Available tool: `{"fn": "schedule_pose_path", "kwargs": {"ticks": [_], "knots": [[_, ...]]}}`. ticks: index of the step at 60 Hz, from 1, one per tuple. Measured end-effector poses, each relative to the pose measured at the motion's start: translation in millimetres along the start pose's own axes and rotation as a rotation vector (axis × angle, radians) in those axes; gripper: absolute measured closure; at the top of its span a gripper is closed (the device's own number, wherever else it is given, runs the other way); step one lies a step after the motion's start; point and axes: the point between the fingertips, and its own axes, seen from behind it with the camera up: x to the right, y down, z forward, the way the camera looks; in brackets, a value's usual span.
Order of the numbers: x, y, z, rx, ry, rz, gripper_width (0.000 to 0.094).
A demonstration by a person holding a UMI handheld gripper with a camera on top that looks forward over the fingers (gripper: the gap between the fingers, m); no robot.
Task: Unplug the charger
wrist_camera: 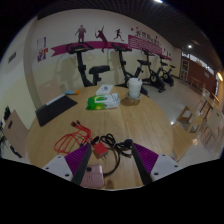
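Gripper (103, 168) level, fingers apart, facing charger (102, 151).

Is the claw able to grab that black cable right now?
Probably yes. The claw is open, and the black cable lies coiled on the wooden table just ahead of its fingers, with nothing between them.

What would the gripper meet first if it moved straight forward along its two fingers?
Probably the black cable coiled just ahead of the open gripper, on the wooden table. Beyond it stands a green and white packet, though depth is unclear.
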Motion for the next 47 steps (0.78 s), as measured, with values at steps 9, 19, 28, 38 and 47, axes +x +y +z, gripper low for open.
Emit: {"fn": "schedule_pose_path", "kwargs": {"ticks": [9,19,28,38,47], "knots": [[9,-3,-115,0.010,-0.018,-0.027,0.0085],[12,16,-212,0.018,-0.041,-0.083,0.0089],[9,39,-259,0.017,-0.046,-0.108,0.0085],[-2,58,-283,-0.015,-0.077,-0.077,0.0078],[-5,70,-282,-0.020,-0.080,-0.078,0.0077]]}}
